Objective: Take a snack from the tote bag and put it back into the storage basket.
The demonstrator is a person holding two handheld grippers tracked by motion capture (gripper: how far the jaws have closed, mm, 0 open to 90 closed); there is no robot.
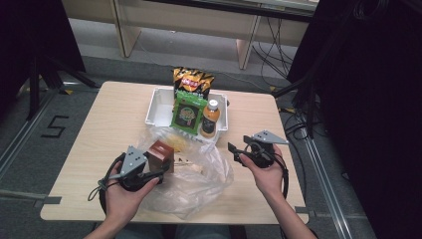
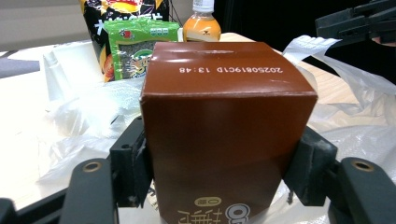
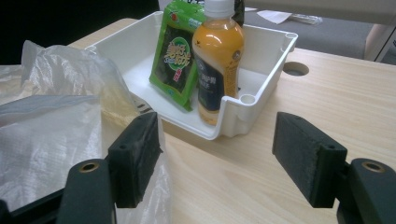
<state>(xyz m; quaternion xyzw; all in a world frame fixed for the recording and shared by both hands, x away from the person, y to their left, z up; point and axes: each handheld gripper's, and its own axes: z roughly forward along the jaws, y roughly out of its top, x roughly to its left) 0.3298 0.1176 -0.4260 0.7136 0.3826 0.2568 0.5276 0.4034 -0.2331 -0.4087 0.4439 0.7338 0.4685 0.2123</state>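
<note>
The brown box [image 2: 226, 130] stands upright between the fingers [image 2: 133, 168] of the left gripper [image 1: 149, 175], both pads against its sides, so the box is gripped; in the high view it sits at the near-left edge of the clear plastic bag [image 1: 199, 174], which lies crumpled on the surface [image 1: 114, 114] in front of the person; the left hand [image 1: 122, 196] holds that gripper low over the near-left part of the surface; printed digits run across the box's top face in the left gripper view. Beyond the bag stands the white tray [image 1: 158, 107]; inside it a green snack packet [image 1: 187, 113] leans upright, an orange drink bottle [image 1: 210, 118] stands just beside it at the tray's right wall, and a black and yellow chip bag [image 1: 193, 82] rises behind them. The right gripper [image 1: 238, 152], in the right hand [image 1: 266, 174], hangs to the right of the bag; its fingers [image 3: 135, 158] stand wide apart with nothing between them, over bare wood near the tray's corner.
</note>
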